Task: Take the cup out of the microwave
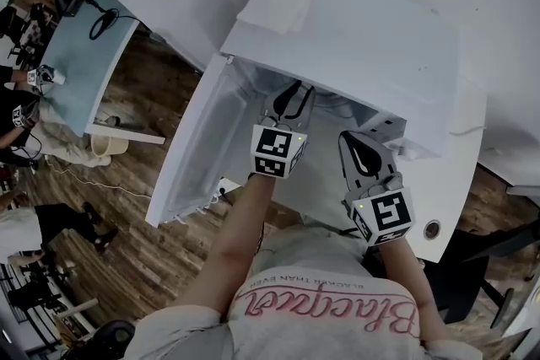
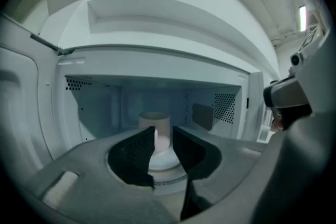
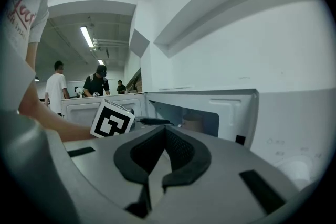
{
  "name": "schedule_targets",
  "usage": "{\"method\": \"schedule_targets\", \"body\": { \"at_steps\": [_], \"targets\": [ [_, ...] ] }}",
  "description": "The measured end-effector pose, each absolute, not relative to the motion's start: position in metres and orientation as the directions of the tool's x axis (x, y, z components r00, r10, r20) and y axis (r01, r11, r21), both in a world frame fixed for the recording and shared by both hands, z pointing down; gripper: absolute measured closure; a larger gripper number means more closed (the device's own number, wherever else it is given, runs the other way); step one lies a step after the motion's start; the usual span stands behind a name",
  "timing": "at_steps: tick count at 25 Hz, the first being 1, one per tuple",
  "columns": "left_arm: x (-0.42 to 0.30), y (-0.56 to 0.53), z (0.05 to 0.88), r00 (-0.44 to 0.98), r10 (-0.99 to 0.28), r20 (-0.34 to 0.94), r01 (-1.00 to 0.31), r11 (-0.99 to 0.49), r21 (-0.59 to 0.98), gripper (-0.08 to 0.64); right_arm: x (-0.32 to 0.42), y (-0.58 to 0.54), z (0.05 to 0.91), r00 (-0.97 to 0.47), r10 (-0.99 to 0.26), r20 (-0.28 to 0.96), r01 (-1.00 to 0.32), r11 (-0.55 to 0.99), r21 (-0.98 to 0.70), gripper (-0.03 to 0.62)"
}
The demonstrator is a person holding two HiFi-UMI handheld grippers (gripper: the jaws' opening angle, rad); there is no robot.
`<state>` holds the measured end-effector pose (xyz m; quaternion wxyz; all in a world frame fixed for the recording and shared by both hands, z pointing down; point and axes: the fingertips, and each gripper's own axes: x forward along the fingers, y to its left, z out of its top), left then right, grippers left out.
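Cup (image 2: 155,128) stands just beyond the left tongs (image 2: 164,135), whose jaws are parted to straddle it; the right tongs (image 3: 164,132) hang closed and empty.

Brown wooden floor (image 1: 139,173) down on the left. Over it, a pale blue table (image 1: 76,72) with a black cable (image 1: 103,23) looped on top. On the right, a white table (image 1: 460,181) with a small round hole (image 1: 432,228) near its edge. Higher up, a flat white sheet (image 1: 277,4), paper or cloth, hard to tell. Far back in the right gripper view, one person in a white shirt (image 3: 55,89) and one in black with a cap (image 3: 97,82), under a long ceiling light (image 3: 87,36).
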<state>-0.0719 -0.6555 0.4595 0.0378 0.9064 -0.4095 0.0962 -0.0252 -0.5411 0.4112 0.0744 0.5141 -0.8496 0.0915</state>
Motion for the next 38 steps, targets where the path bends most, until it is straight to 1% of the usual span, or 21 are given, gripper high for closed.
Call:
{"method": "schedule_targets", "body": {
  "at_steps": [20,22,25,38],
  "targets": [
    [-0.05,-0.712,0.489,0.634,-0.731,0.252,-0.754,-0.657,-0.01,0.469,-0.018,-0.561,0.433,-0.449,-0.85,0.274,-0.893,0.439,-0.102,0.583],
    [-0.05,-0.714,0.489,0.632,-0.734,0.25,-0.755,-0.655,-0.014,0.474,-0.016,-0.563,0.435,-0.445,-0.851,0.279,-0.895,0.433,-0.105,0.583],
    [-0.051,-0.717,0.489,0.628,-0.738,0.248,-0.758,-0.652,-0.02,0.502,-0.015,-0.566,0.437,-0.44,-0.853,0.283,-0.898,0.427,-0.107,0.583],
    [-0.051,-0.714,0.488,0.619,-0.745,0.248,-0.766,-0.642,-0.017,0.509,-0.018,-0.559,0.44,-0.438,-0.849,0.295,-0.898,0.43,-0.095,0.583]
  ]
}}
